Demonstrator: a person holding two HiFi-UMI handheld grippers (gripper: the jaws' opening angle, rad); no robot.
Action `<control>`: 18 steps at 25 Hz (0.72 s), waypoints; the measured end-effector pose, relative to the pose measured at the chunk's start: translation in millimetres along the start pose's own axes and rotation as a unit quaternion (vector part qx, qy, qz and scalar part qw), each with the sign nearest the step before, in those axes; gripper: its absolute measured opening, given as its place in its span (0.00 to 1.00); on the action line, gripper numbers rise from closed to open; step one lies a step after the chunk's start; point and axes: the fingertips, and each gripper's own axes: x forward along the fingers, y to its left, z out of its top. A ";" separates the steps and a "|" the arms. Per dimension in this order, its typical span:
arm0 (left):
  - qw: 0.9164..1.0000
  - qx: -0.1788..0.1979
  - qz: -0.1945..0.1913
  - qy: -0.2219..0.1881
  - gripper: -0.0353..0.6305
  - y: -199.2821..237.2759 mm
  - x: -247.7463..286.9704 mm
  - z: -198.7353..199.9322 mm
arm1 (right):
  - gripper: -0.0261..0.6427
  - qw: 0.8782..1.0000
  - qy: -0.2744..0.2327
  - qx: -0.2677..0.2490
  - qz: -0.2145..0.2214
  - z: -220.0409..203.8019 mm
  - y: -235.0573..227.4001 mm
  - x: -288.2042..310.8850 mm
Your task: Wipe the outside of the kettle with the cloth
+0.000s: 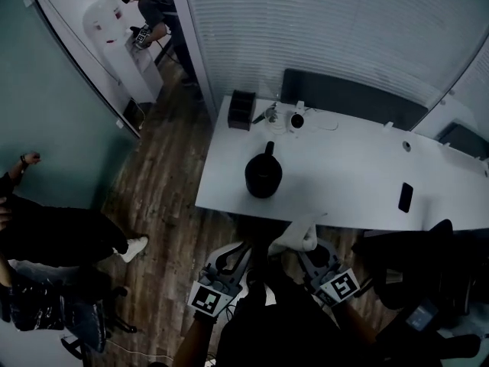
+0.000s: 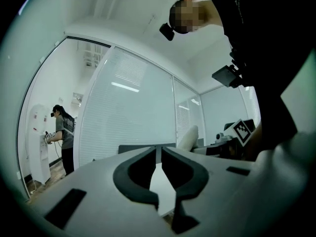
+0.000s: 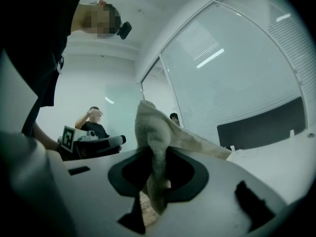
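The black kettle (image 1: 263, 176) stands upright on the white table (image 1: 344, 174), near its front edge. Both grippers hang below that edge, close to my body and apart from the kettle. My right gripper (image 1: 304, 249) is shut on a pale cloth (image 1: 295, 237), which bunches up out of its jaws (image 3: 157, 157) as a soft fold (image 3: 150, 125). My left gripper (image 1: 240, 252) sits beside it on the left. In the left gripper view its jaws (image 2: 159, 153) are drawn together to a thin slit with nothing between them. The kettle is in neither gripper view.
On the table's far side are a black organiser box (image 1: 243, 109), a small white cup-like item (image 1: 296, 119) and a dark phone (image 1: 405, 197) at the right. A dark chair (image 1: 428, 270) stands at my right. One person stands at a water dispenser (image 1: 114, 44); another sits at the left (image 1: 53, 235).
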 end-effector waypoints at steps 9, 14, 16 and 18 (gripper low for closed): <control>1.000 0.007 0.025 0.003 0.06 -52.6 -12.7 1.7 | 0.15 0.997 0.025 -0.056 0.039 -11.1 32.9 -35.6; 0.999 0.004 0.045 0.011 0.06 -75.1 1.2 -14.4 | 0.15 0.995 0.024 -0.076 0.067 -12.2 28.1 -42.4; 0.999 0.000 0.047 0.009 0.06 -80.9 6.5 -15.8 | 0.15 0.994 0.020 -0.084 0.073 -8.8 27.0 -44.8; 0.999 -0.001 0.048 0.005 0.06 -85.4 9.7 -14.0 | 0.15 0.993 0.013 -0.091 0.077 -3.4 27.0 -47.3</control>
